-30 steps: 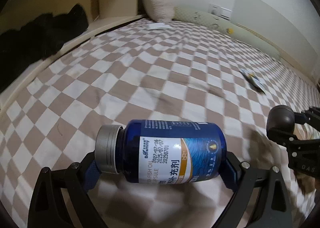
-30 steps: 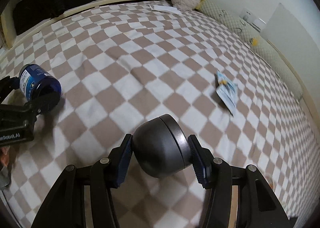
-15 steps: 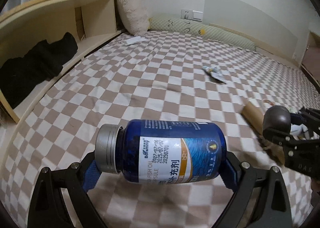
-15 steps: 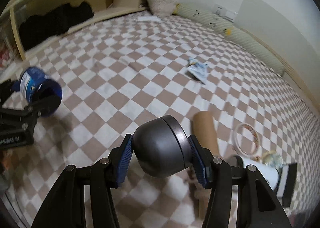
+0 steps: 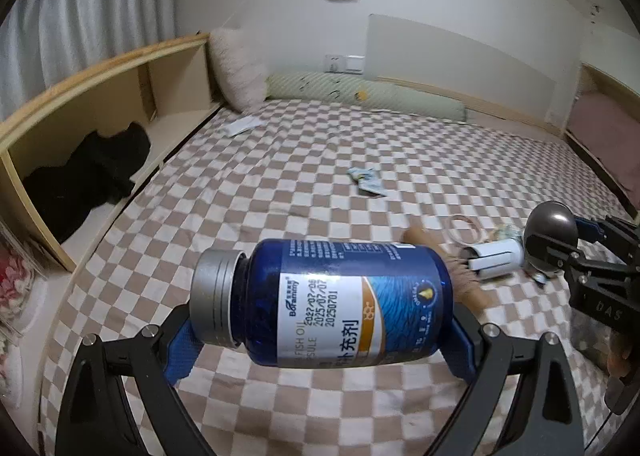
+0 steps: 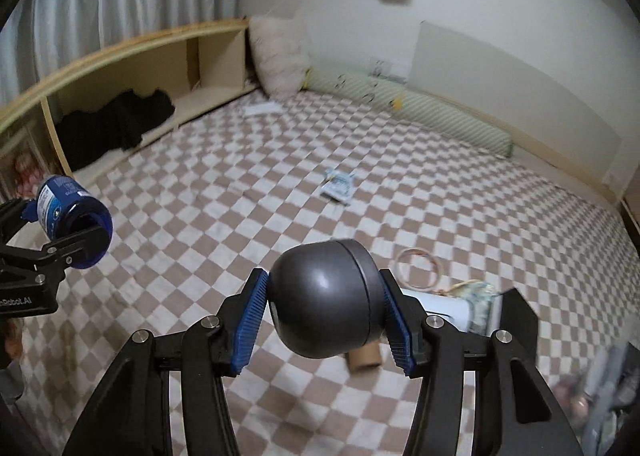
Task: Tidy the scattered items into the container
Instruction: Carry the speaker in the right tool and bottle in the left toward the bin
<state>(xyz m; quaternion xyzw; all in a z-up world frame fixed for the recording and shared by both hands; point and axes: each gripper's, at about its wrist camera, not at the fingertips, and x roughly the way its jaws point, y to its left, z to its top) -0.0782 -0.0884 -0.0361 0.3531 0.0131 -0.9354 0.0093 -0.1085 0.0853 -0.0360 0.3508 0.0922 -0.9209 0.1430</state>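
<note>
Scattered items are spread over a checkered bedspread. A blue fish-oil bottle, lying sideways with its silver cap to the left, is pinched between the pads of the left gripper above the near part of the bed. A dark grey ball-shaped object is clamped by the right gripper. On the bed to the right are seen a cardboard tube, a white cylinder, a thin ring, and farther off a small blue-white packet. No container can be made out.
</note>
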